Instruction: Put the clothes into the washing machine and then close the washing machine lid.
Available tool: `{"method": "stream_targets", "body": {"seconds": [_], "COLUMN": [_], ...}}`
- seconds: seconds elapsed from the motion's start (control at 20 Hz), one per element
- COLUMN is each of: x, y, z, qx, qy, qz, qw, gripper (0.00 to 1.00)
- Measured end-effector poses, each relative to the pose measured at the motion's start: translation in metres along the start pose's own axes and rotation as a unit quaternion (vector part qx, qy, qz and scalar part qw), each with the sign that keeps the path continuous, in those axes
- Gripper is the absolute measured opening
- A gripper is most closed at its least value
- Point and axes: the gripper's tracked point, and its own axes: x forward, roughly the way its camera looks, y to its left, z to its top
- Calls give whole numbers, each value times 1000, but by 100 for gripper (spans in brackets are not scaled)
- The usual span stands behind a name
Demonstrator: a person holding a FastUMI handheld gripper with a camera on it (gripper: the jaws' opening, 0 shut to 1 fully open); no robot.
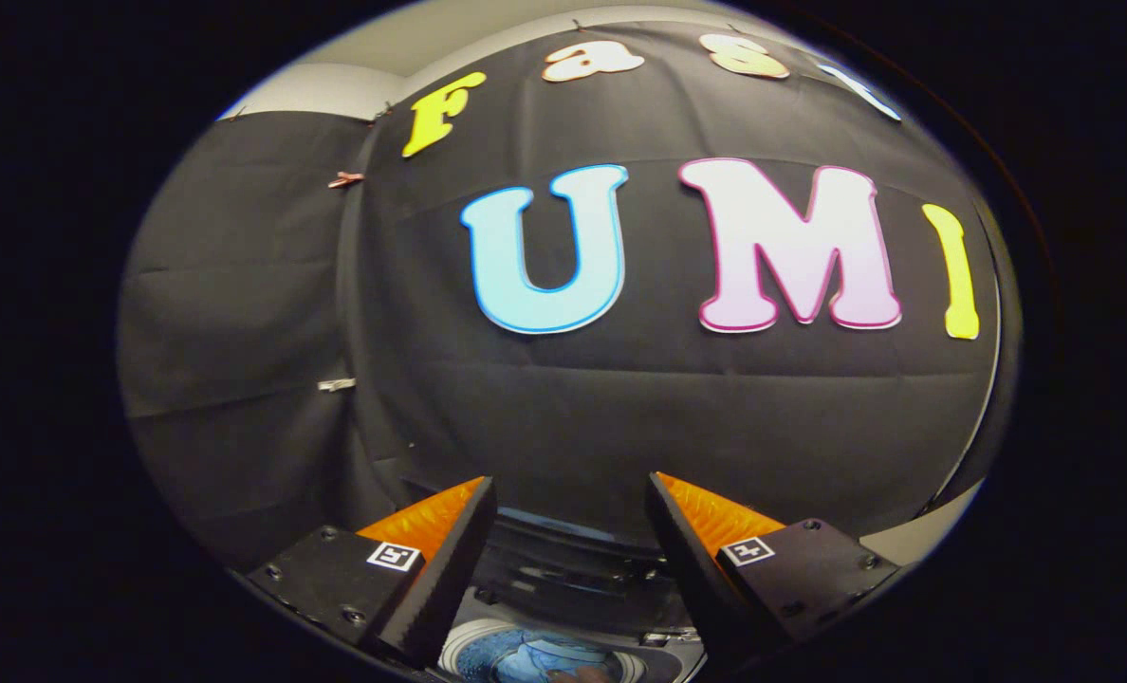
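Observation:
My gripper (pixel 571 493) is held high and level, facing the booth's black wall, with its two fingers standing open and nothing between them. Below and between the fingers I see the top of the washing machine (pixel 573 579), its lid raised at the back. The round white rim of the drum (pixel 469 645) shows under the fingers, and blue cloth (pixel 545 656) lies inside the drum.
Black cloth walls (pixel 241 332) close off the space ahead and to the left, meeting at a corner with small clips. A strip of pale wall (pixel 933 531) shows to the right behind the cloth.

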Motion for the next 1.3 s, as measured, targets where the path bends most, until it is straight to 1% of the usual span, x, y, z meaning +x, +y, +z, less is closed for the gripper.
{"method": "stream_targets", "body": {"seconds": [0.1, 0.3, 0.45, 0.55, 0.85, 1.0, 1.15, 1.3], "x": [10, 26, 34, 36, 38, 37, 32, 18], "y": [-16, -45, -59, -60, -59, -58, -57, -51], "z": [-7, -30, -43, -49, -51, -53, -54, -57], "qx": [6, 13, 34, 32, 43, 37, 38, 37], "qy": [5, 41, 66, 77, 81, 83, 88, 97], "qz": [-27, -72, -92, -96, -92, -93, -94, -94], "qw": [1000, 996, 993, 992, 992, 991, 991, 990], "gripper": [99, 99, 99, 99, 99, 99, 100, 100]}}
